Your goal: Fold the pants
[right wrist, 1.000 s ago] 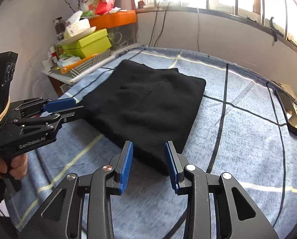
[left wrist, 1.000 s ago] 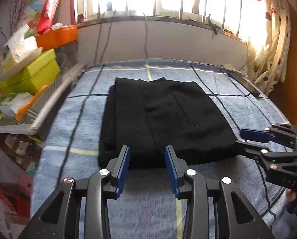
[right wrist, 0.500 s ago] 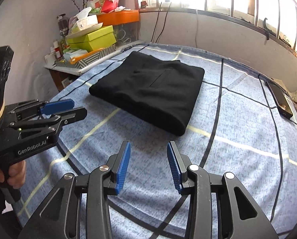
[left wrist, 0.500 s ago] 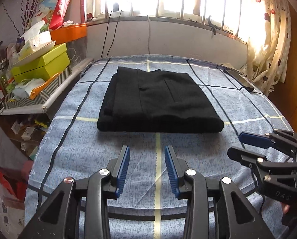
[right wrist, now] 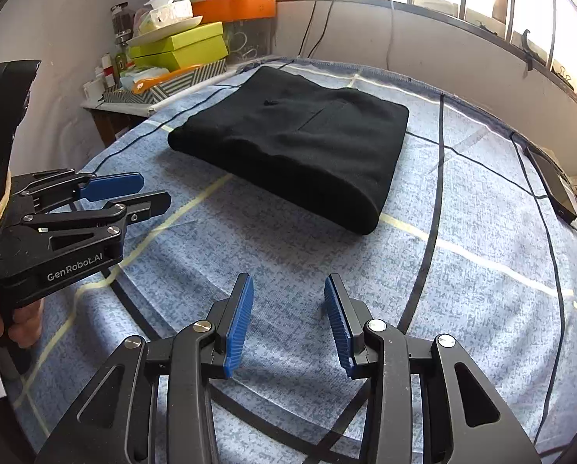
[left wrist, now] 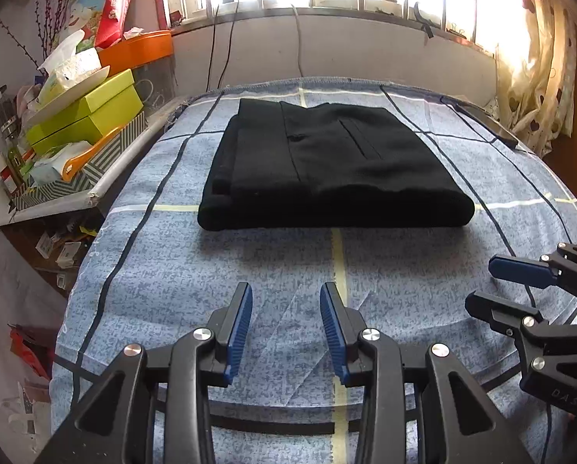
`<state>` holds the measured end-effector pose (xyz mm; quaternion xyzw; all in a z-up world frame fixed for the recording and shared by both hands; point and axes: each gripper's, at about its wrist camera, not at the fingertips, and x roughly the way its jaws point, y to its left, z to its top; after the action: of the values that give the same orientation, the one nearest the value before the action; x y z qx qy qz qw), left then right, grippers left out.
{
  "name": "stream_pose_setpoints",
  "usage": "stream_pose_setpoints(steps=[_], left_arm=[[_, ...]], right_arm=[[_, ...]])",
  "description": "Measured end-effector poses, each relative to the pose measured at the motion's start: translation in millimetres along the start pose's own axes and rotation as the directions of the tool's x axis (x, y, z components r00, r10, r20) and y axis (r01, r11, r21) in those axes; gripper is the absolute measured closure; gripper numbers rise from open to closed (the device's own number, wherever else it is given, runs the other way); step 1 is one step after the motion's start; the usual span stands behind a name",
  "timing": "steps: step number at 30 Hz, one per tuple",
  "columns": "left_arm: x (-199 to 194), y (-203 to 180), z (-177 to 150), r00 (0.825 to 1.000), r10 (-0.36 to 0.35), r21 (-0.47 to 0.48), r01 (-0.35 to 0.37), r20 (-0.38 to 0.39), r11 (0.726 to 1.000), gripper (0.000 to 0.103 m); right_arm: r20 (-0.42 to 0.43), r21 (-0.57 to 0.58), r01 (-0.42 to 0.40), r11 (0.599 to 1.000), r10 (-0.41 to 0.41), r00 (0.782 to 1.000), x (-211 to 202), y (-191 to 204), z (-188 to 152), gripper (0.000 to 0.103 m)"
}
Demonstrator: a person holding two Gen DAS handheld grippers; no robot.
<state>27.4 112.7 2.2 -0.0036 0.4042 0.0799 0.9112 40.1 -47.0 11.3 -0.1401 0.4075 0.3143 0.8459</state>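
The black pants (left wrist: pixel 327 166) lie folded into a flat rectangle on the blue checked bedspread (left wrist: pixel 273 270), a back pocket facing up. They also show in the right wrist view (right wrist: pixel 300 143). My left gripper (left wrist: pixel 286 294) is open and empty, held above the bedspread well short of the pants' near fold. My right gripper (right wrist: pixel 288 286) is open and empty too, also back from the pants. Each gripper shows in the other's view: the right one at the right edge (left wrist: pixel 481 286), the left one at the left (right wrist: pixel 153 189).
A cluttered side table with green boxes (left wrist: pixel 87 116), tissues and an orange bin (left wrist: pixel 141 50) stands left of the bed. A dark phone (right wrist: pixel 551 181) lies on the bedspread at the far right. A wall, cables and a bright window run behind; a curtain (left wrist: pixel 531 89) hangs at right.
Both grippers have pulled back from the near edge of the folded pants and risen, both open and empty. The pants have stayed in place.
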Motion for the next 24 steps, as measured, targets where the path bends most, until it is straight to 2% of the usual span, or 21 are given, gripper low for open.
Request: stream_pose_setpoints(steps=[4, 24], left_arm=[[4.2, -1.8, -0.3, 1.000, -0.002, 0.009, 0.002, -0.025, 1.000, 0.064], [7.7, 0.3, -0.6, 0.999, -0.028, -0.004, 0.028, -0.035, 1.000, 0.061]], right_arm=[[-0.008, 0.001, 0.000, 1.000, 0.000, 1.000, 1.4, -0.7, -1.5, 0.063], [-0.016, -0.021, 0.019, 1.000, -0.019, 1.000, 6.3, 4.2, -1.1, 0.057]])
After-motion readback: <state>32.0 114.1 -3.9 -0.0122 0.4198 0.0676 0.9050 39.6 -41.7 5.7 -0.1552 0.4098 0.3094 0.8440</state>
